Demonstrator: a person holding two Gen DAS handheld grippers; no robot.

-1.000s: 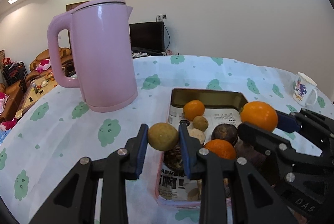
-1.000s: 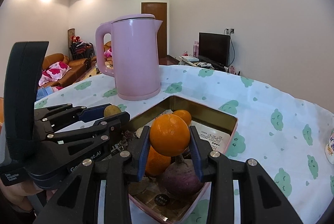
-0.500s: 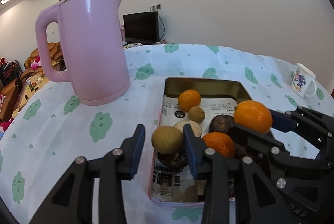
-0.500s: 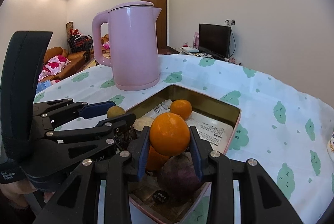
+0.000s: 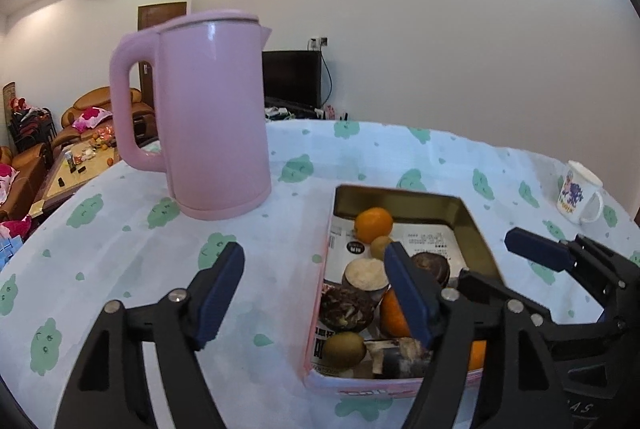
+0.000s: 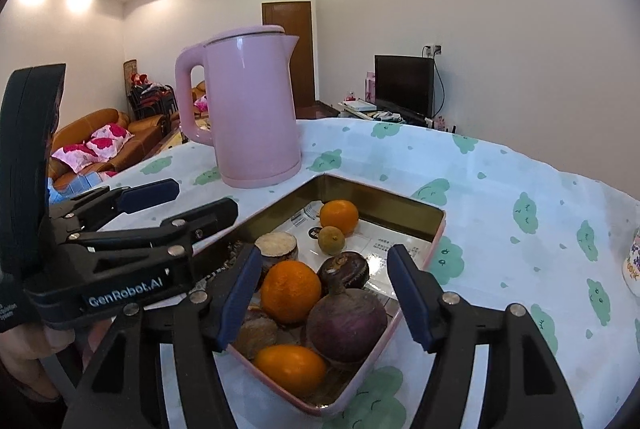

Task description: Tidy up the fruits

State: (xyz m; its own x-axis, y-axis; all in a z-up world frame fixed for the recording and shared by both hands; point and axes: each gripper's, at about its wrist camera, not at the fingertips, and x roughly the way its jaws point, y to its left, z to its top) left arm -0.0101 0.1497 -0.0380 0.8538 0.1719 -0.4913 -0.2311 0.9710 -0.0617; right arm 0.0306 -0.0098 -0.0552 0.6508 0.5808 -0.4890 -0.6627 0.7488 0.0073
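Both hand-held grippers, left point(image 5: 316, 289) and right point(image 6: 320, 293), have just released: brown fruit point(image 5: 344, 344) and orange point(image 6: 290, 369) now lie below them in the tin point(image 5: 400, 195).

Kettle point(image 5: 212, 133) blocks far-left — cloth point(image 5: 280, 269) between it and tin point(image 5: 476, 225) open.

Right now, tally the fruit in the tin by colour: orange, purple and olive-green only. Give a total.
orange fruits: 3
purple fruits: 2
olive-green fruits: 2
Total: 7
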